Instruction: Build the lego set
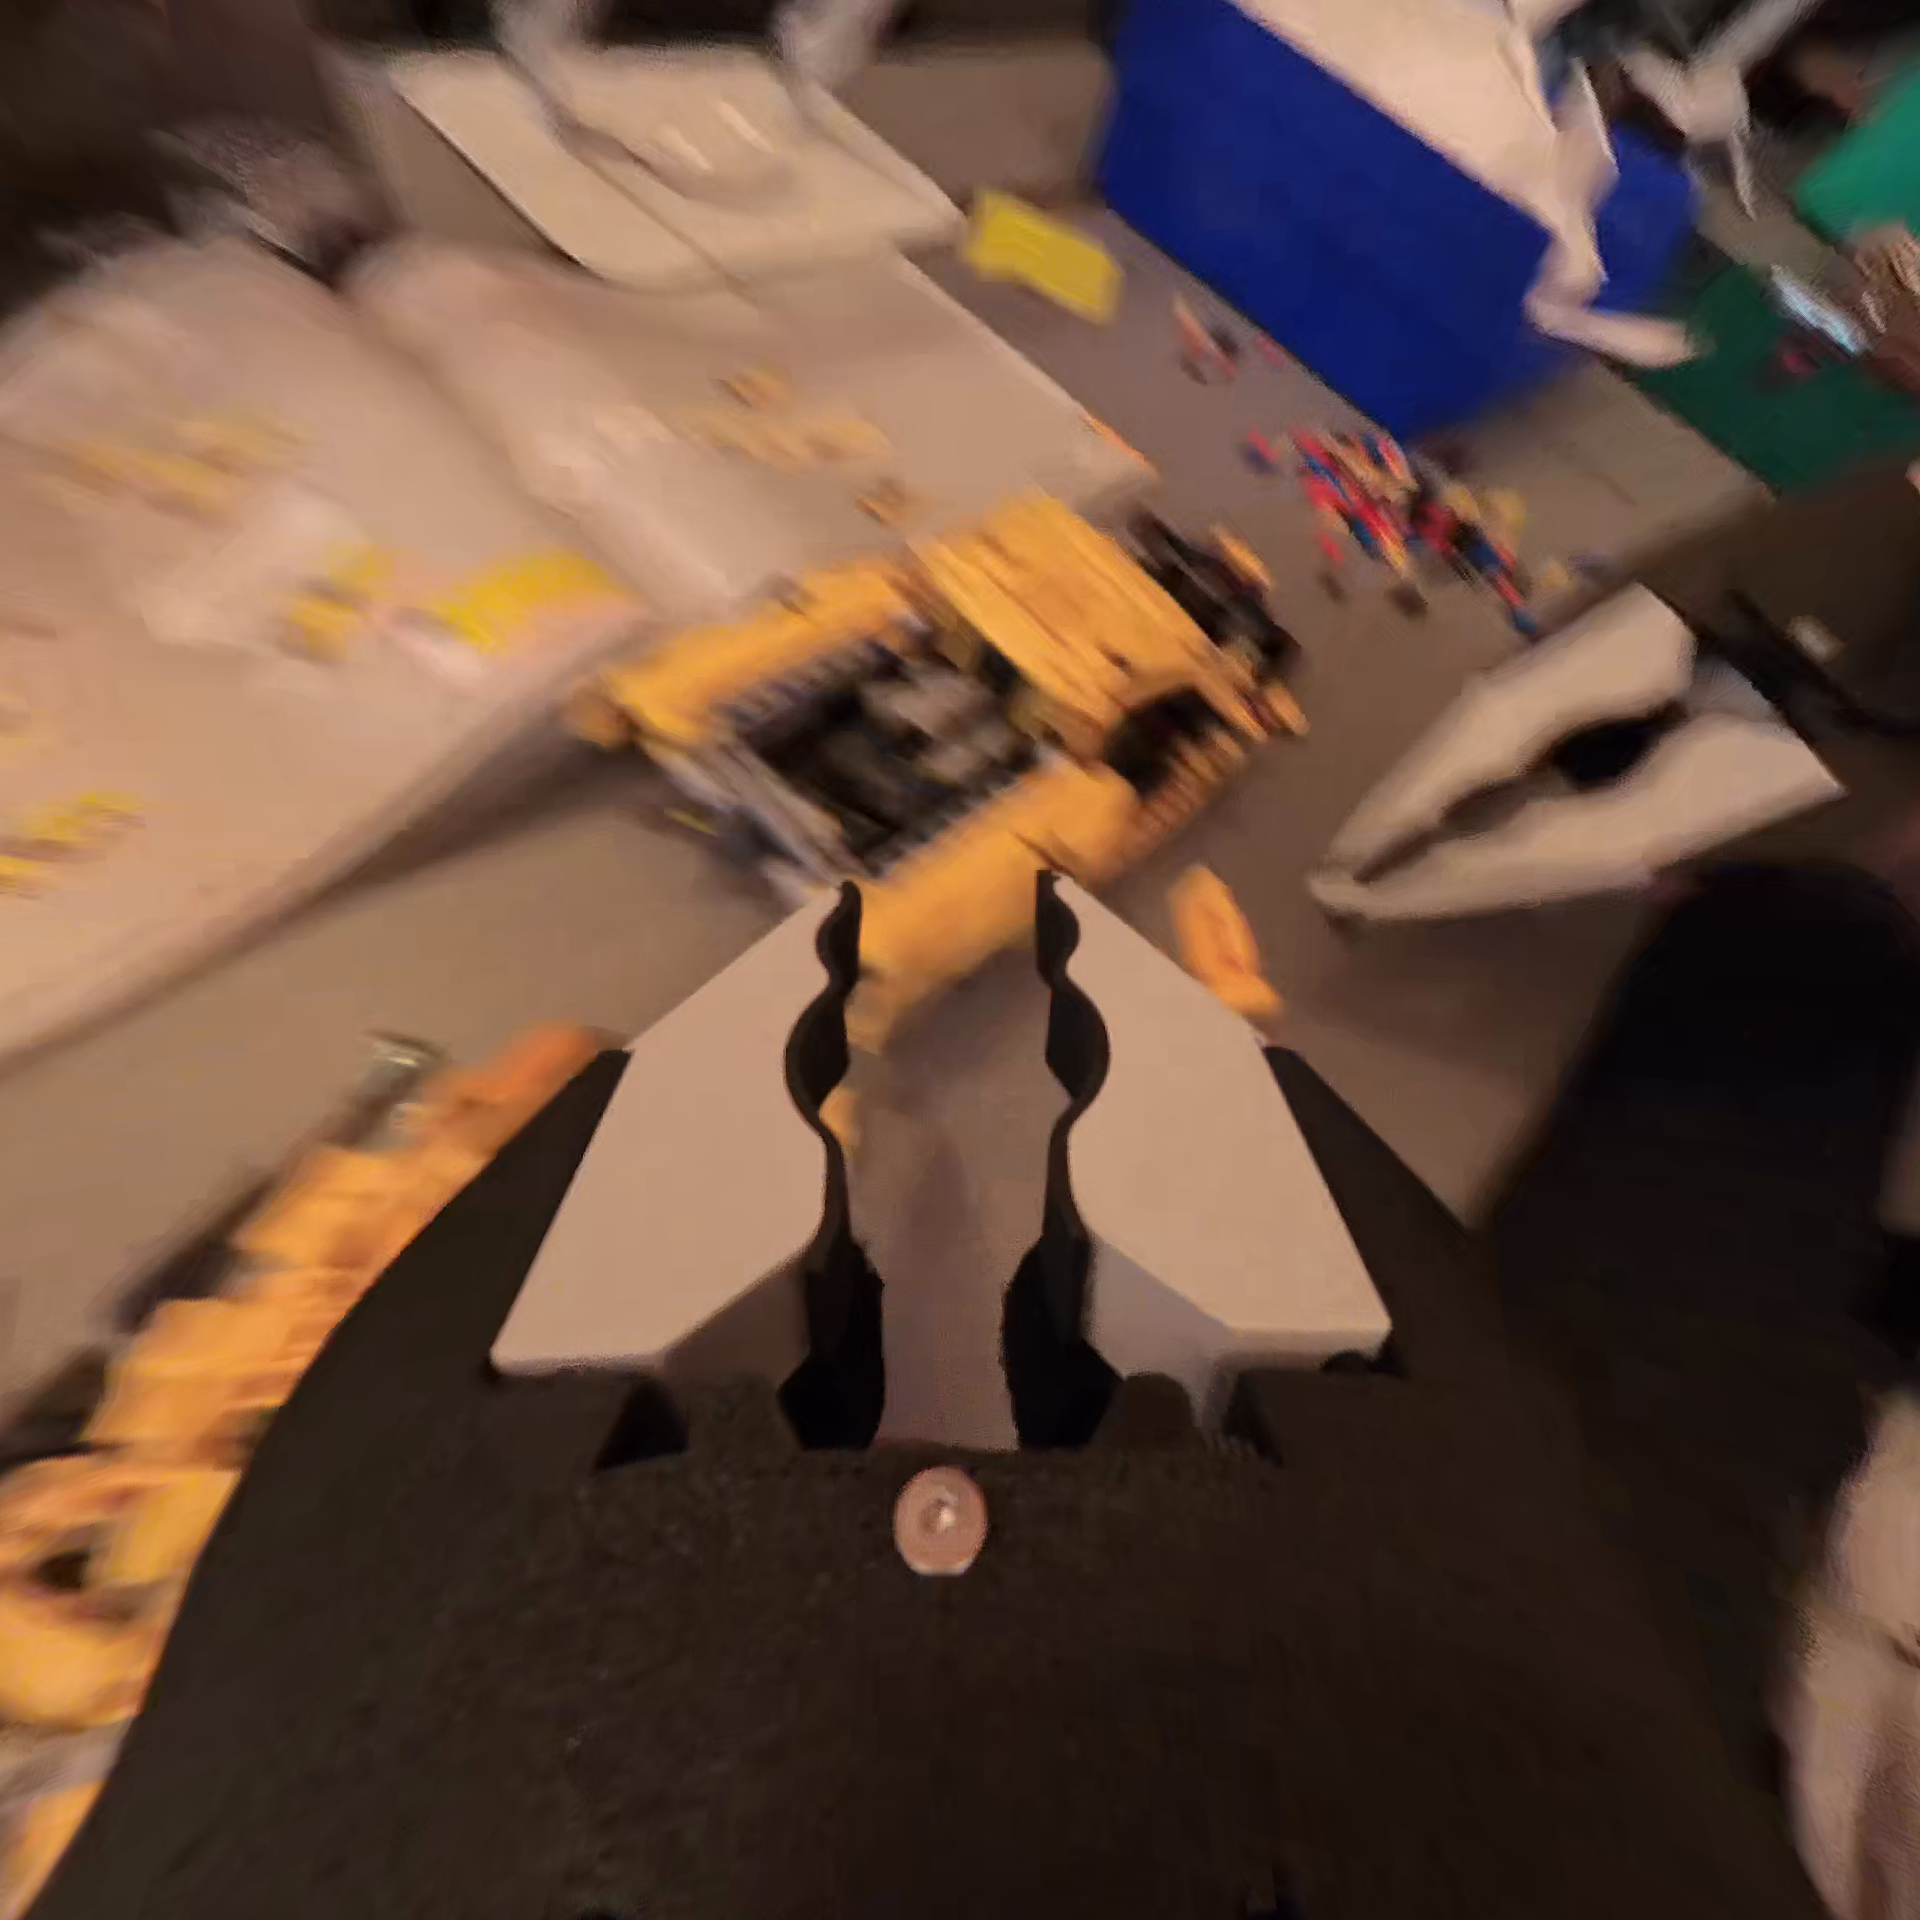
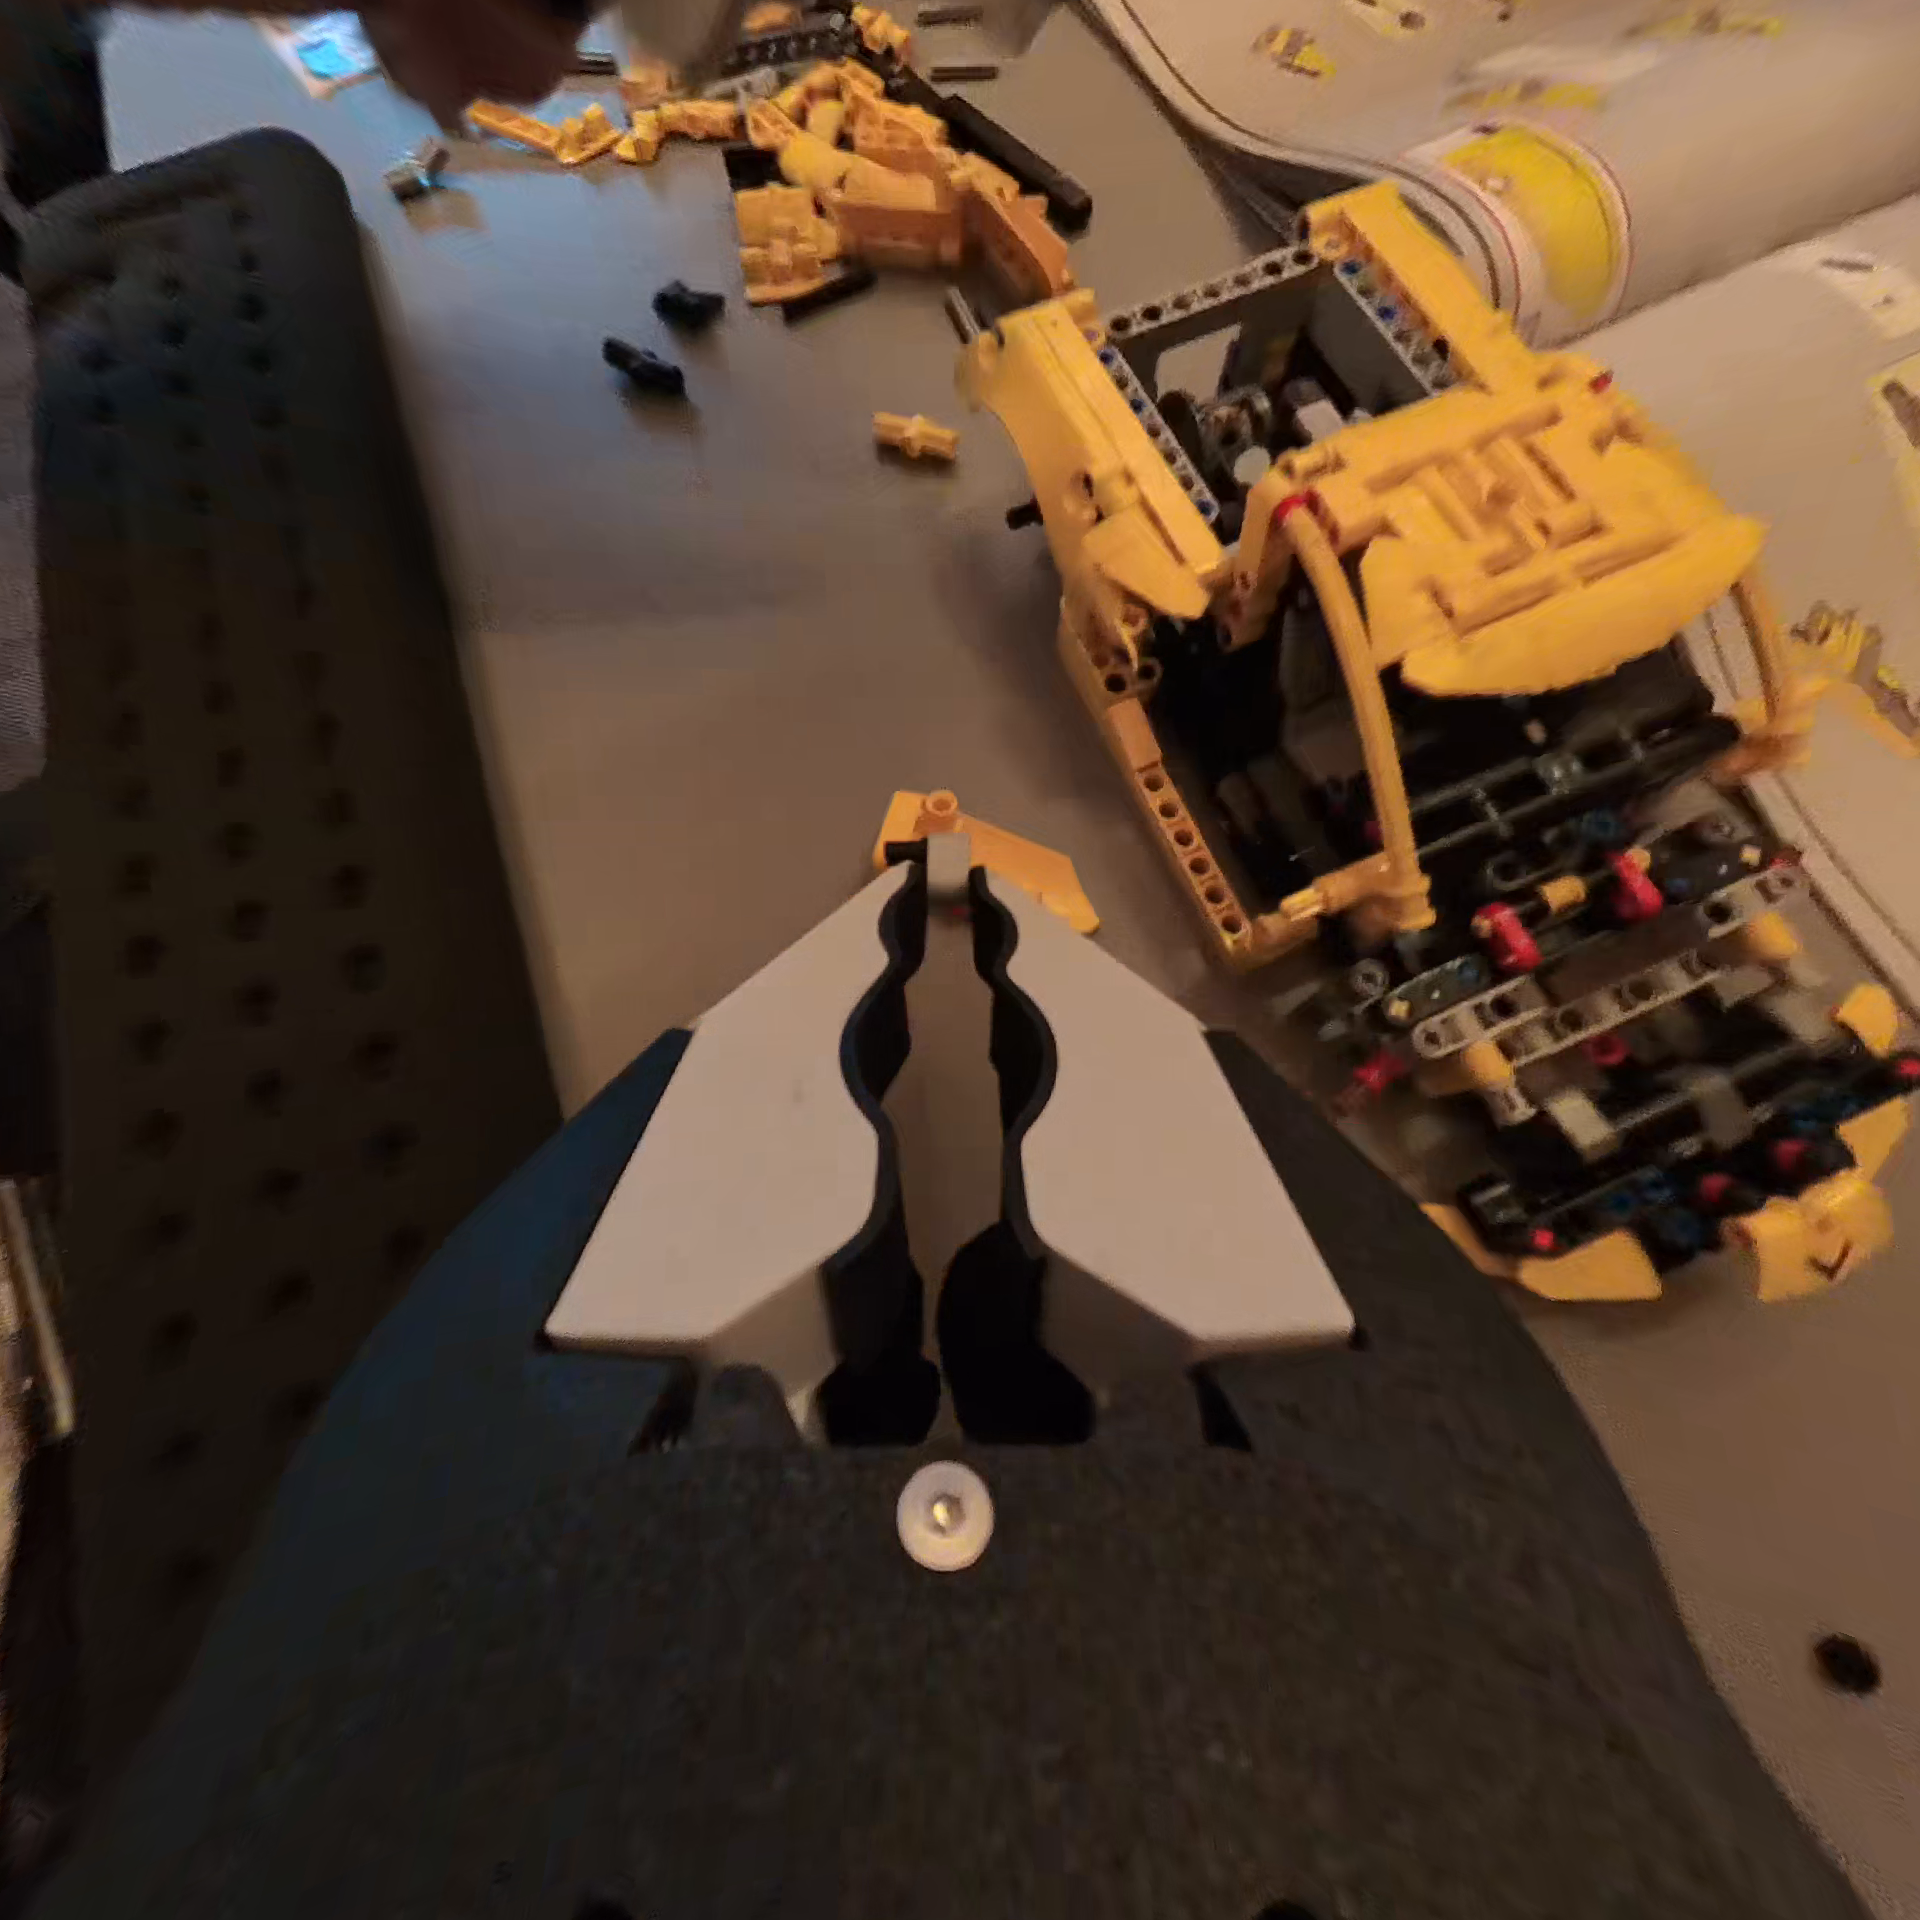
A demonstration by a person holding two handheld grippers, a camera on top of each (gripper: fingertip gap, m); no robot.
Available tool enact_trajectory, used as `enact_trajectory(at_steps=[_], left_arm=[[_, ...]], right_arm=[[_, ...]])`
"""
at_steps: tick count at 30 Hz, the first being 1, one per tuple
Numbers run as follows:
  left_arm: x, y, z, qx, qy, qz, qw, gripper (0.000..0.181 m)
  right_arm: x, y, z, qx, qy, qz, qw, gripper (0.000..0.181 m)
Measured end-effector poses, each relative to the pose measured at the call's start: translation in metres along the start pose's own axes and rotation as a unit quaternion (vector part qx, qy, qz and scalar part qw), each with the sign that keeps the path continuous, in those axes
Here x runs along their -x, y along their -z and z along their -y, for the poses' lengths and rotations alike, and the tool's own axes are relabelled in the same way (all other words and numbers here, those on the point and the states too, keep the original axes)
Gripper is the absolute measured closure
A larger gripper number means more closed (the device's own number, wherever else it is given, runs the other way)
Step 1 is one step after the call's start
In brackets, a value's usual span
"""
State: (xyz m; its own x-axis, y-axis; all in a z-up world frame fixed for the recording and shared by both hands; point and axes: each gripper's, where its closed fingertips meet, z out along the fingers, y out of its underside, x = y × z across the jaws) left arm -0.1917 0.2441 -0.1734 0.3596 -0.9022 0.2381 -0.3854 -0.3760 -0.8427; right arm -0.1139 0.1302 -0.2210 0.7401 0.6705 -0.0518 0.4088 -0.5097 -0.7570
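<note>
The half-built yellow and black lego vehicle (image 2: pixel 1403 675) lies on the grey table; it is blurred in the left wrist view (image 1: pixel 987 675). My right gripper (image 2: pixel 945 878) is shut on a small light grey piece (image 2: pixel 948 868) joined to a flat yellow panel piece (image 2: pixel 1023 857), low over the table just left of the model. My left gripper (image 1: pixel 945 904) is open, its fingers well apart, with a yellow side of the model showing beyond the gap. The right gripper (image 1: pixel 1340 888) also shows in the left wrist view, with the yellow piece (image 1: pixel 1221 935) at its tips.
An open instruction booklet (image 2: pixel 1558 156) lies behind the model. A pile of loose yellow parts (image 2: pixel 862 177) sits at the far side, with black pins (image 2: pixel 644 364) and a yellow pin (image 2: pixel 914 434) nearby. Small coloured parts (image 1: pixel 1382 509), a blue box (image 1: pixel 1299 177) and a black perforated chair (image 2: pixel 208 727) are around. One gripper's finger ends stand about 15 cm off the other's.
</note>
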Motion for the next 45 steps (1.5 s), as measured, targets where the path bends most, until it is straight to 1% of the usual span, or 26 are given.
enact_trajectory(at_steps=[1,3,5,7,9,11,14,17,24,32,36,39,42,45], left_arm=[[-0.028,-0.006,-0.021,0.029,-0.007,-0.022,0.999,0.147],[-0.070,-0.016,-0.056,0.077,-0.018,-0.031,0.996,0.147],[-0.095,-0.023,-0.072,0.092,-0.028,-0.025,0.995,0.146],[-0.105,-0.030,-0.077,0.092,-0.034,-0.012,0.995,0.145],[-0.108,-0.040,-0.084,0.109,-0.034,-0.004,0.994,0.141],[-0.103,-0.047,-0.089,0.129,-0.031,0.014,0.991,0.137],[-0.101,-0.053,-0.083,0.122,-0.028,0.021,0.992,0.135],[-0.099,-0.059,-0.085,0.131,-0.023,0.023,0.991,0.134],[-0.103,-0.059,-0.080,0.109,0.010,-0.008,0.994,0.134],[-0.106,-0.064,-0.088,0.138,0.008,-0.016,0.990,0.134],[-0.105,-0.065,-0.089,0.140,0.006,-0.014,0.990,0.134],[-0.106,-0.066,-0.089,0.145,-0.006,-0.009,0.989,0.135],[-0.104,-0.069,-0.089,0.151,-0.029,0.005,0.988,0.138],[-0.098,-0.071,-0.089,0.155,-0.051,0.031,0.986,0.154]], right_arm=[[-0.002,-0.002,-0.004,0.000,-0.003,-0.017,1.000,0.175],[-0.008,-0.005,-0.013,0.001,-0.008,-0.045,0.999,0.175],[-0.005,-0.007,-0.019,-0.001,-0.024,-0.039,0.999,0.175],[-0.003,-0.009,-0.024,0.001,-0.020,-0.039,0.999,0.175],[-0.006,-0.008,-0.026,-0.009,-0.015,-0.056,0.998,0.175],[-0.008,-0.008,-0.030,-0.015,-0.024,-0.058,0.998,0.175],[-0.017,-0.006,-0.041,-0.003,-0.019,-0.079,0.997,0.175],[-0.027,-0.002,-0.041,-0.009,-0.006,-0.104,0.995,0.175],[-0.030,0.001,-0.037,-0.030,-0.035,-0.095,0.994,0.175],[-0.024,0.000,-0.034,-0.042,-0.059,-0.061,0.995,0.175],[-0.014,-0.004,-0.017,-0.069,-0.078,-0.033,0.994,0.175],[-0.009,-0.014,-0.015,-0.050,-0.062,-0.037,0.996,0.175],[-0.002,-0.020,-0.010,-0.041,-0.041,-0.038,0.998,0.175],[-0.003,-0.026,-0.010,-0.022,-0.033,-0.048,0.998,0.175]])
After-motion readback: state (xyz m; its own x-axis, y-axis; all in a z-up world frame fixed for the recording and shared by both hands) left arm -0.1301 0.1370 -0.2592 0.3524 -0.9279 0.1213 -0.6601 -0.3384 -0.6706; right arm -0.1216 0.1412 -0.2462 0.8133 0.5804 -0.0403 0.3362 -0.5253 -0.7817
